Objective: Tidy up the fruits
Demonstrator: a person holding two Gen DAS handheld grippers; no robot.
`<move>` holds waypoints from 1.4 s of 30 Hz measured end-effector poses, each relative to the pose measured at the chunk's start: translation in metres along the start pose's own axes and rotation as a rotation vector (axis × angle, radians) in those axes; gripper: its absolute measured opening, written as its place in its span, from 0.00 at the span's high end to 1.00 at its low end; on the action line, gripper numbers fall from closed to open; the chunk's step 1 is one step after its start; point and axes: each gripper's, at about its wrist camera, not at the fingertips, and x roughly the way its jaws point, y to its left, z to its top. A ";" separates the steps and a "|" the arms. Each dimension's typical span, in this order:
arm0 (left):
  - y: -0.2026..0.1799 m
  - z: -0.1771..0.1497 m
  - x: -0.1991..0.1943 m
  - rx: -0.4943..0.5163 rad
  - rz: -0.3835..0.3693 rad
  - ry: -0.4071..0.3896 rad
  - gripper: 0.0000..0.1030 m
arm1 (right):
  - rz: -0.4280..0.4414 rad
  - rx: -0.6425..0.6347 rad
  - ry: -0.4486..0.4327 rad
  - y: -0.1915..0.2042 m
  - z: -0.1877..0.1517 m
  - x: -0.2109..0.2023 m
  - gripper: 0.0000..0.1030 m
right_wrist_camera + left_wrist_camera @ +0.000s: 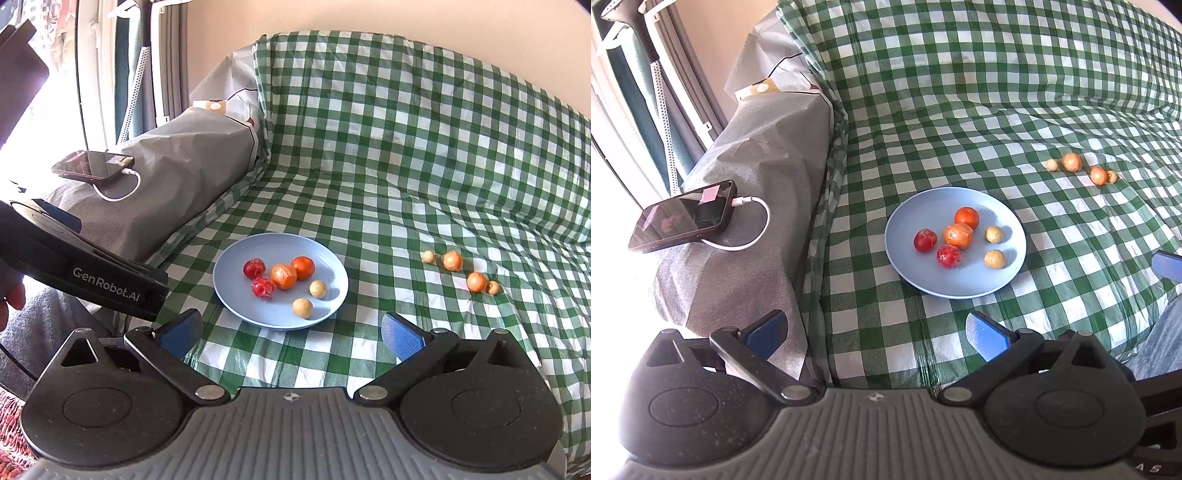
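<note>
Green checked cloth [406, 147]; blue plate [236, 258] collecting six fruits, four stragglers [451, 260] waiting apart. Left gripper [875, 334], right gripper [291, 334]: jaws spread, empty.

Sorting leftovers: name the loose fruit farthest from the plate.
The small pale fruit touching the right orange one; the other pale one lies nearer the plate.

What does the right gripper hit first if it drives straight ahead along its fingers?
Probably the checkered cloth just ahead of the open right gripper. Going on low over it, the near rim of the blue plate sits slightly left of centre and could come next. Depth is uncertain in the fisheye view.
</note>
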 end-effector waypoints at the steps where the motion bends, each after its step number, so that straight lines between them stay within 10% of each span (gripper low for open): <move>1: 0.000 0.001 0.001 0.002 0.003 0.001 0.00 | 0.000 0.006 0.004 -0.001 0.000 0.002 0.01; 16: -0.033 0.059 0.036 0.054 -0.033 0.013 0.00 | -0.110 0.177 0.043 -0.062 -0.001 0.041 0.01; 33: -0.201 0.207 0.175 0.275 -0.281 0.003 0.00 | -0.444 0.411 0.045 -0.241 -0.008 0.165 0.02; 42: -0.301 0.259 0.273 0.443 -0.412 0.044 0.00 | -0.426 0.439 0.067 -0.294 -0.008 0.271 0.33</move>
